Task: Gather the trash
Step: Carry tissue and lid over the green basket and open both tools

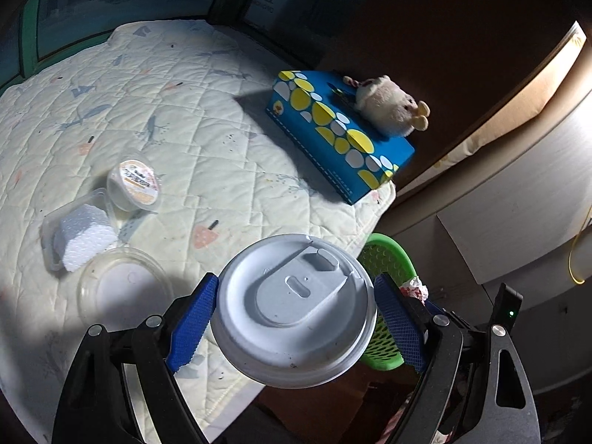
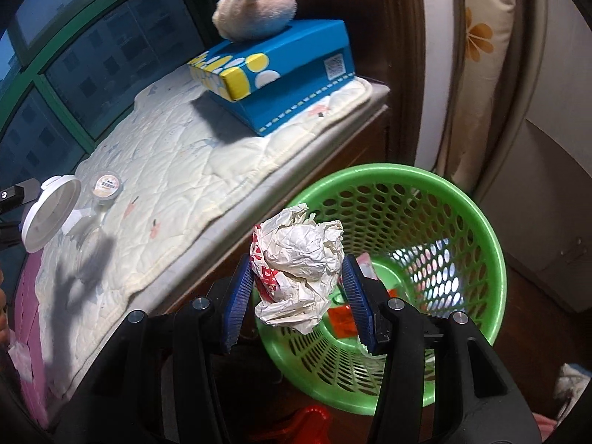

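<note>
My left gripper [image 1: 296,285] is shut on a white lidded paper cup [image 1: 296,318], its blue pads pressed against both sides of the lid, held over the edge of the quilted mat [image 1: 185,118]. My right gripper [image 2: 296,263] is shut on a crumpled white and red paper wrapper [image 2: 301,259] just above the near rim of a green mesh basket [image 2: 481,222] that stands on the floor. In the left wrist view the basket [image 1: 392,259] shows behind the cup, with the wrapper [image 1: 414,288] beside it. The cup [image 2: 51,214] also appears at the far left of the right wrist view.
On the mat lie a small sealed pudding cup [image 1: 133,181], a clear tray with a white block [image 1: 77,236] and a clear round lid [image 1: 122,288]. A blue dotted tissue box [image 1: 340,133] carries a plush toy [image 1: 388,103]. Red wrappers [image 2: 344,318] lie in the basket's bottom.
</note>
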`<control>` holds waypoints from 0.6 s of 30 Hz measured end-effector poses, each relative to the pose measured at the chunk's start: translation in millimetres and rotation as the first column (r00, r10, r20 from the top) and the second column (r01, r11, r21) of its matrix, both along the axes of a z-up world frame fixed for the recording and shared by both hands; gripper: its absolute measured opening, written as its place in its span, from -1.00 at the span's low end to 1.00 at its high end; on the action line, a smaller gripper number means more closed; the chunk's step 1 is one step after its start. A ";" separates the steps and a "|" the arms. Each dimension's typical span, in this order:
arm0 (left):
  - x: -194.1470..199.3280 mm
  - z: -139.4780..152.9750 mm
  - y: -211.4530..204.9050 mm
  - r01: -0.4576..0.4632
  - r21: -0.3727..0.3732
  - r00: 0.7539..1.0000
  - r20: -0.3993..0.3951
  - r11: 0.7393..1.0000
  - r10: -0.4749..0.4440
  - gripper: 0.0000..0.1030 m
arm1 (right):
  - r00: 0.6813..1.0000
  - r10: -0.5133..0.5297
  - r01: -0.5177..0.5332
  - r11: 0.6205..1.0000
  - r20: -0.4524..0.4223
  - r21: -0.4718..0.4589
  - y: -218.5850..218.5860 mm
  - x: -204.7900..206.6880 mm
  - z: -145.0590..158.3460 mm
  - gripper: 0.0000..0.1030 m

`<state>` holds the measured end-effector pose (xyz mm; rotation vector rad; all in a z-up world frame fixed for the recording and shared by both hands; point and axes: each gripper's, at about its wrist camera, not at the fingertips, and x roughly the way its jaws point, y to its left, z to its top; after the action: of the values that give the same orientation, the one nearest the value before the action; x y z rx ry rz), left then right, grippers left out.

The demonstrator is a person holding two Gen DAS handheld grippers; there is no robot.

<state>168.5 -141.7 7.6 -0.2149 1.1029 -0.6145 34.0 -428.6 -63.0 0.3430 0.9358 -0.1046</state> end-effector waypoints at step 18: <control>-26.0 -12.3 -85.4 0.158 0.059 0.987 -0.011 0.986 -0.158 0.59 | 0.991 -0.128 0.128 0.992 -0.035 0.001 -55.1 -11.7 -26.5 0.17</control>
<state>142.4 -227.1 -4.7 -0.0779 1.1500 -0.7210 22.3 -483.7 -89.5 0.4055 0.9477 -0.2275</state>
